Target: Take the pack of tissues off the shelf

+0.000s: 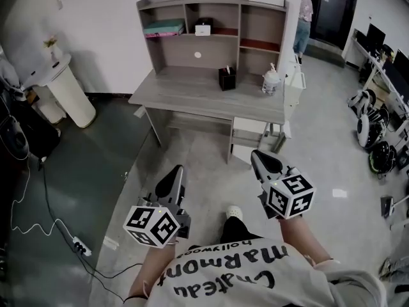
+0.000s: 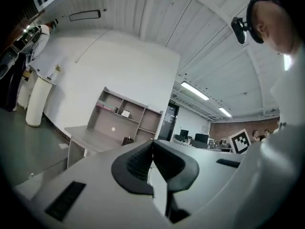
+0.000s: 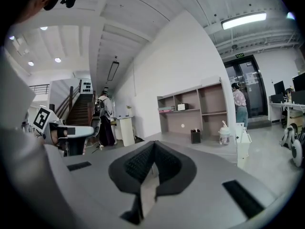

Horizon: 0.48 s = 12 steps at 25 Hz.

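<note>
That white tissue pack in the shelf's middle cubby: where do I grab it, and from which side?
Probably level, from the open front: the middle cubby walls it in behind, above and at both sides. The tissue pack has free room to its left and right, so pinch across those two faces. The left gripper and right gripper are both shut, so open one first.

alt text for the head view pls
Seen from above, a person holds the left gripper and right gripper, both shut and empty, toward a grey desk with a shelf unit some way ahead across the floor. A teal pack lies in its upper left compartment.
</note>
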Available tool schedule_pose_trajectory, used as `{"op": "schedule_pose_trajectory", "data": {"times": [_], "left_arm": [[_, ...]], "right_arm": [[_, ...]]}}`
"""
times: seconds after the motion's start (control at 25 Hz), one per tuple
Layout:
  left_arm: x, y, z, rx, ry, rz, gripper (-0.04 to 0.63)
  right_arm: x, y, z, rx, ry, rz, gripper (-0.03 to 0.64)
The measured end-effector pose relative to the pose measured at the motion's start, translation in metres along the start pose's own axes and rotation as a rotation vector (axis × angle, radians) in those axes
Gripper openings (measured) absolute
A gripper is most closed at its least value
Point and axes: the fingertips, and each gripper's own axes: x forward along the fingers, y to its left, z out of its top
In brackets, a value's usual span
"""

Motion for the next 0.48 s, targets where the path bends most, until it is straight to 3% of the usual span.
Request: {"op": "schedule_pose_trajectory", "data": {"times": [0.16,0.48], "left_arm": [[0.007,0.023,-0.009,-0.055,0.011,0.013,0.017],[0.051,0.056,-0.003,-0.054,0.021,0.026,0.018]], "right_arm": [[0.026,0.007,-0.009,-0.004,0.041,0.031,0.008],[0.086,-0.017,0.003,0.001,0.050,0.051,0.008]]}}
